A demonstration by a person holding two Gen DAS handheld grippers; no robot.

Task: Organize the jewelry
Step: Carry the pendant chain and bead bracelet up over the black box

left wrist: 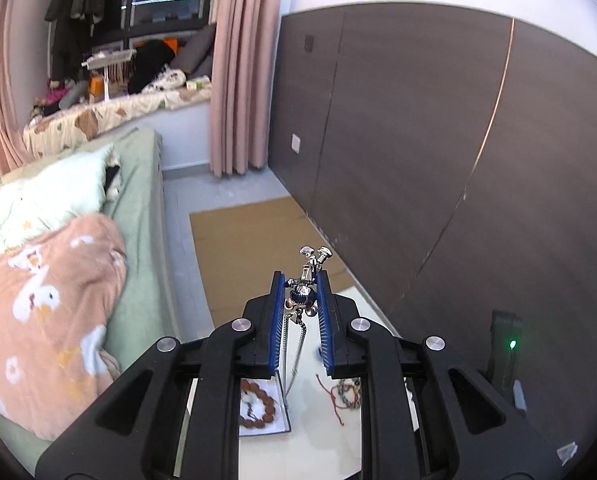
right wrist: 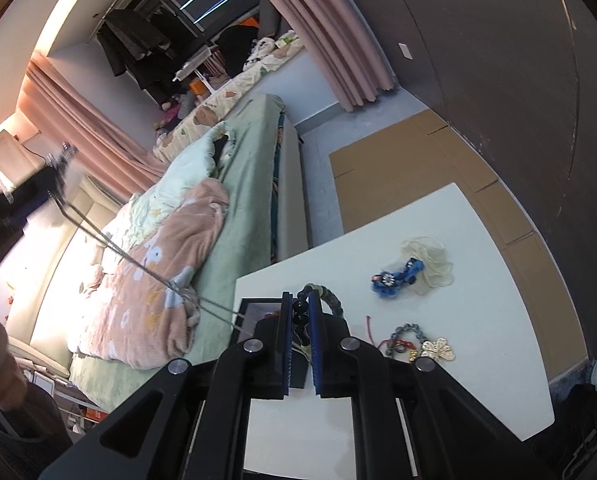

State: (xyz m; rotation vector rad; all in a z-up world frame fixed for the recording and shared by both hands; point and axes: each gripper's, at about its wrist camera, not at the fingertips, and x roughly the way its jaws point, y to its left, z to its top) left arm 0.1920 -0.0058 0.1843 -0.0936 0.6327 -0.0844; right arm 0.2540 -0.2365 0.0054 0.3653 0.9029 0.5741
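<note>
My left gripper (left wrist: 300, 280) is shut on a silver and blue figure pendant (left wrist: 303, 294), held high above the white table (left wrist: 318, 444). Its silver chain (left wrist: 294, 354) hangs down toward an open jewelry box (left wrist: 284, 420) holding a brown bead bracelet (left wrist: 258, 400). In the right wrist view, my right gripper (right wrist: 301, 300) is shut on a strand of dark beads (right wrist: 301, 314) whose grey-green end loops past the fingers. The left gripper (right wrist: 54, 176) shows blurred at the far left, and the chain (right wrist: 138, 264) runs taut from it down to the box (right wrist: 258, 312).
On the table (right wrist: 478, 380) lie a blue ornament (right wrist: 396, 276) beside a sheer pouch (right wrist: 432, 260), tangled bracelets (right wrist: 404, 338) and a gold butterfly brooch (right wrist: 438, 350). Red string bracelets (left wrist: 342, 396) lie by the box. A bed (left wrist: 138, 220) stands left, a dark wall panel (left wrist: 418, 140) right.
</note>
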